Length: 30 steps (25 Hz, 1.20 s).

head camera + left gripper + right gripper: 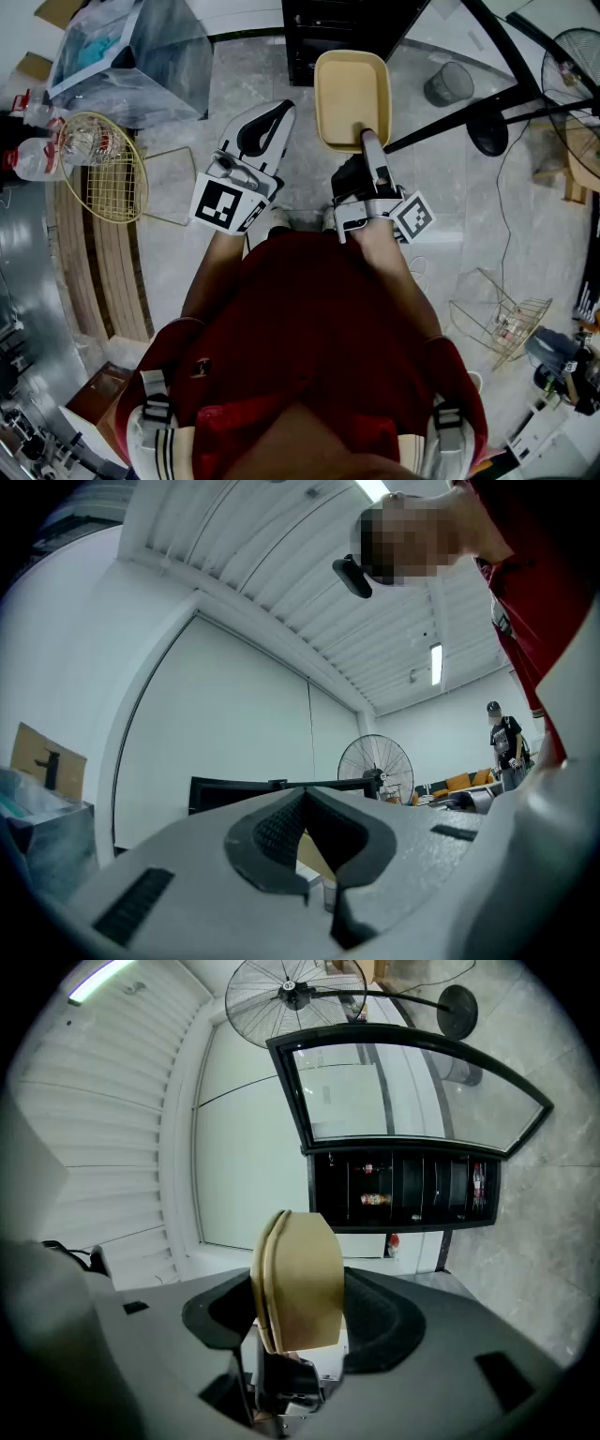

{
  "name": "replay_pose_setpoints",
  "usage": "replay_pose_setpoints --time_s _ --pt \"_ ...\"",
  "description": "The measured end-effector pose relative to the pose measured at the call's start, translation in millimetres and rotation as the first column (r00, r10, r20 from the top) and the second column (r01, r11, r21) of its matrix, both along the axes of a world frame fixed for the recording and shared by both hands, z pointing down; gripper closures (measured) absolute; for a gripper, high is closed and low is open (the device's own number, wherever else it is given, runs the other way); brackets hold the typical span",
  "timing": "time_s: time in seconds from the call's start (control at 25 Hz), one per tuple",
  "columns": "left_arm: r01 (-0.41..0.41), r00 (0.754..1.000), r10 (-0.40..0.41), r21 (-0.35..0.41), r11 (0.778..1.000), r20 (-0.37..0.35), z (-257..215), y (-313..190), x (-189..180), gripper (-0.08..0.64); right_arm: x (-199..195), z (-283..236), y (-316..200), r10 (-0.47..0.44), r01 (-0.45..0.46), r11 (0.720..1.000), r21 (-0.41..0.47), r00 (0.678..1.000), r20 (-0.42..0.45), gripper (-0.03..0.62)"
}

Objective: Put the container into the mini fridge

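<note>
A tan lidded container [352,94] sticks out ahead of me, and my right gripper [367,136] is shut on its near edge. In the right gripper view the container [300,1279] stands on edge between the dark pads. Beyond it is the black mini fridge [403,1190] with its glass door [422,1087] swung open and bottles on a shelf inside. From above, the fridge [342,37] lies just past the container. My left gripper [270,117] hangs to the container's left, shut and holding nothing; its pads [272,832] meet at the tips.
A grey bin [448,82] and a standing fan [574,70] are at the right. A round wire basket [103,164] lies left, another wire basket [502,319] lower right. A clear plastic-wrapped box [131,52] sits at upper left. A person [506,742] stands far off.
</note>
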<state>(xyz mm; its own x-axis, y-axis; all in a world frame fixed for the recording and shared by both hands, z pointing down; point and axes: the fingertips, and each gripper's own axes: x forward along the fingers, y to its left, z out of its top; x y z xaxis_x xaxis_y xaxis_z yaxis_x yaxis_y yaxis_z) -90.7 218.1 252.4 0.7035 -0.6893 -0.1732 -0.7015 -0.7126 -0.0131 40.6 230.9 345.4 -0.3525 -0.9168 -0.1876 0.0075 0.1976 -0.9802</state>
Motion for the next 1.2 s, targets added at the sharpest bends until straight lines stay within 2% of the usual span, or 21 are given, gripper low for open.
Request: replay_pose_setpoints --time_s 0.44,0.84,1.2 --pt "0.005 1.0 -0.005 -0.004 1.0 -0.017 2 -6 -38 0.554 -30 1 -9 0.02 -0.02 1.0 -0.002 1.0 0.007 0.333" --pt "-0.016 0.999 0.015 -0.01 1.0 -0.039 17 -11 -88 0.554 -77 20 -2 0.039 -0.039 0.998 -0.041 0.999 0.01 0.333" --pt "-0.023 0.999 0.022 -0.044 0.999 -0.04 32 -34 -106 0.554 -82 31 -21 0.074 -0.074 0.995 -0.071 0.997 -0.002 0.333"
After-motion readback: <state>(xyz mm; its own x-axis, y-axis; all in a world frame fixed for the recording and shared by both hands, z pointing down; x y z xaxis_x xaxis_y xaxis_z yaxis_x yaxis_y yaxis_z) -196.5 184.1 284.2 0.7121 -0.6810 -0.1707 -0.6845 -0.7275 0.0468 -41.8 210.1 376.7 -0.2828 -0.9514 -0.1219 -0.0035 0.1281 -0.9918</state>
